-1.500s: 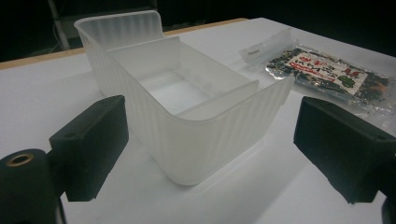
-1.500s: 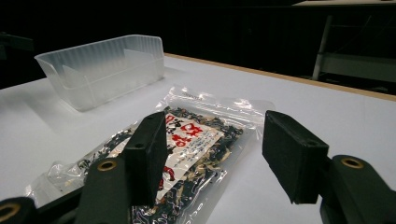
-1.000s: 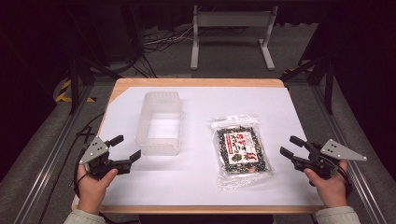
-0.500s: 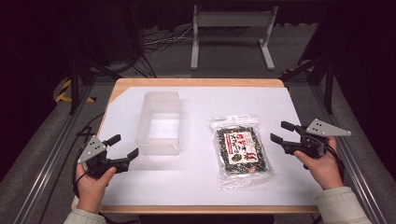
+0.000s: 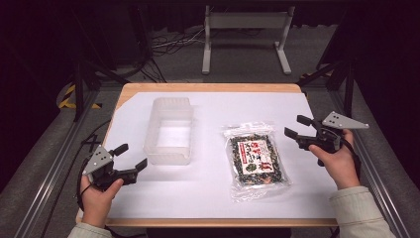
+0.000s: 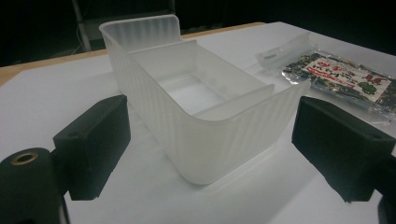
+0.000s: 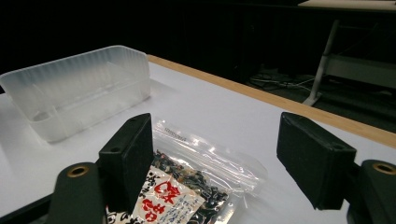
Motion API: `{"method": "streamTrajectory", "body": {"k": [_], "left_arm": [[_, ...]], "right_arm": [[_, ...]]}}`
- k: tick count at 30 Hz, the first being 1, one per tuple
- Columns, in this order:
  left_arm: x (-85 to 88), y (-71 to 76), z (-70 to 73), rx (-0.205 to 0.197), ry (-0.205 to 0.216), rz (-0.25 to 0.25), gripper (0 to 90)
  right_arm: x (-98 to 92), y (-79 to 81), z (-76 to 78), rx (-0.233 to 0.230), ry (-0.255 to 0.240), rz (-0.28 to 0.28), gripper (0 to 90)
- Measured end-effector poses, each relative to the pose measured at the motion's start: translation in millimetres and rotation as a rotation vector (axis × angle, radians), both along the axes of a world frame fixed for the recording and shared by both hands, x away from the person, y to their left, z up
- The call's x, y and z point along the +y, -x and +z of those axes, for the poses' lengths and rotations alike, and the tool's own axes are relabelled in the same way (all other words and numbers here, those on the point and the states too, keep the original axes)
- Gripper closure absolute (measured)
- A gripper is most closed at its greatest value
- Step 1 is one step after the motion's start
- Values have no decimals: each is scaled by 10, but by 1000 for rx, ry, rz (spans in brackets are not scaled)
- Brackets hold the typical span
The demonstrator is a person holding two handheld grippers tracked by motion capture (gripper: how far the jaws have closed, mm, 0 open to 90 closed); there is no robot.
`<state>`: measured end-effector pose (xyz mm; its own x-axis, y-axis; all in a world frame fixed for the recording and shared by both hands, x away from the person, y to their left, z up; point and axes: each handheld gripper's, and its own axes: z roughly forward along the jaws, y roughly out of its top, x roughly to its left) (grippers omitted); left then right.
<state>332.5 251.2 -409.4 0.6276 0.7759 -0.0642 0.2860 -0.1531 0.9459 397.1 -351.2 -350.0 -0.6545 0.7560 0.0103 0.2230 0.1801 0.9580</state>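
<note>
A clear snack bag (image 5: pixel 255 159) with dark contents and a red and white label lies flat right of the table's middle. An empty frosted plastic container (image 5: pixel 168 130) stands to its left. My right gripper (image 5: pixel 294 125) hovers just right of the bag's far end and points left at it. Its jaws have just been opening, and they stand apart with nothing between them. In the right gripper view the bag (image 7: pixel 187 191) lies below the right gripper (image 7: pixel 219 154). My left gripper (image 5: pixel 132 155) is open near the front left, aimed at the container (image 6: pixel 196 93) a short way off.
A white sheet (image 5: pixel 213 198) covers the wooden table (image 5: pixel 208 88). Metal rails run along both sides. Beyond the far edge there are a white stand (image 5: pixel 245 29) and cables on a dark floor.
My right hand has moved away from the front edge and risen a little, from beside the bag's near end to beside its far end. The left hand has not moved.
</note>
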Motion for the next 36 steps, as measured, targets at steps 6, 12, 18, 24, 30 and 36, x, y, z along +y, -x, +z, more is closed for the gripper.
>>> {"method": "streamTrajectory", "body": {"k": [6,12,18,24,30,36], "left_arm": [[35,56,-32,6,-29,14,118],[107,165,-45,5,-28,35,117],[148,218,-56,5,-32,49,117],[126,275,-69,-4,-68,51,115],[108,290,-74,-9,-82,54,109],[112,284,-75,-10,-77,60,109]], "right_arm": [[131,-193,-27,18,15,11,256],[170,-486,-79,35,34,0,253],[173,-670,-189,67,53,-7,257],[166,-830,-355,92,52,-17,262],[162,-932,-492,123,51,2,257],[198,-963,-575,152,72,8,250]]}}
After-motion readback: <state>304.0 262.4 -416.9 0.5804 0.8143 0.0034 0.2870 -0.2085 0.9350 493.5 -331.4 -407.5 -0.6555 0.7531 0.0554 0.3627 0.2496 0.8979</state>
